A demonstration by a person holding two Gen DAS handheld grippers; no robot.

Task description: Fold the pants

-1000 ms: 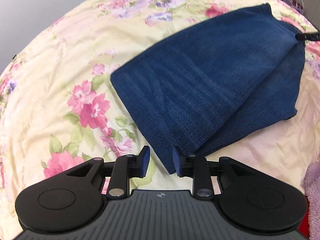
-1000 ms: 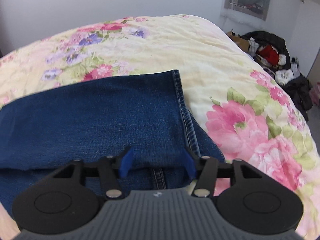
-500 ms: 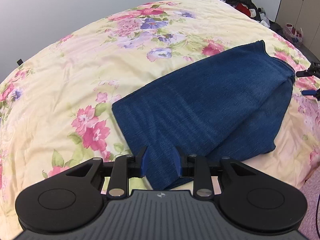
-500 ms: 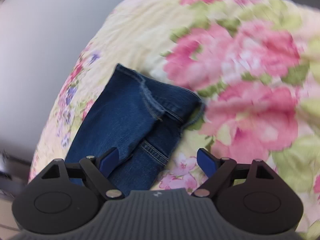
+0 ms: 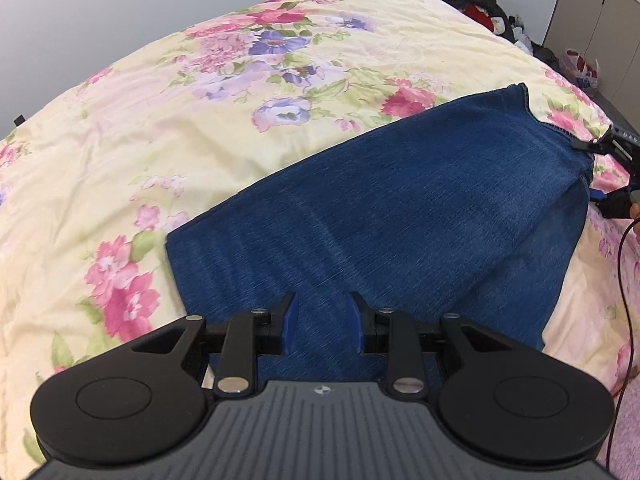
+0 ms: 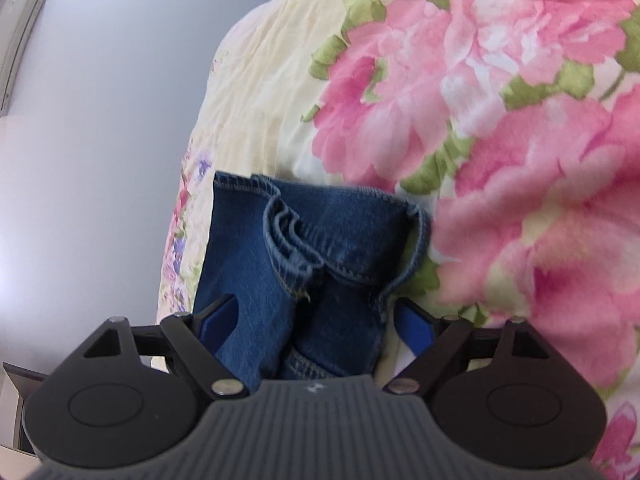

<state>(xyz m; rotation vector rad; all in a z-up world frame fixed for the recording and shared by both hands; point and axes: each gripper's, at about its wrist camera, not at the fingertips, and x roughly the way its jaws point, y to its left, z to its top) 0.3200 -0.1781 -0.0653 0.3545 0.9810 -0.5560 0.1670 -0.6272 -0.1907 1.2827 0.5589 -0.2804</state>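
The left gripper (image 5: 322, 322) is held partly spread over the near end of the folded jeans (image 5: 400, 216), nothing being pinched. The jeans are laid across the floral bedspread (image 5: 200, 120). At their far end, the right gripper (image 6: 316, 322) is spread wide, its jaws just narrowed slightly, with the bunched hems (image 6: 296, 240) straddled, not clamped.
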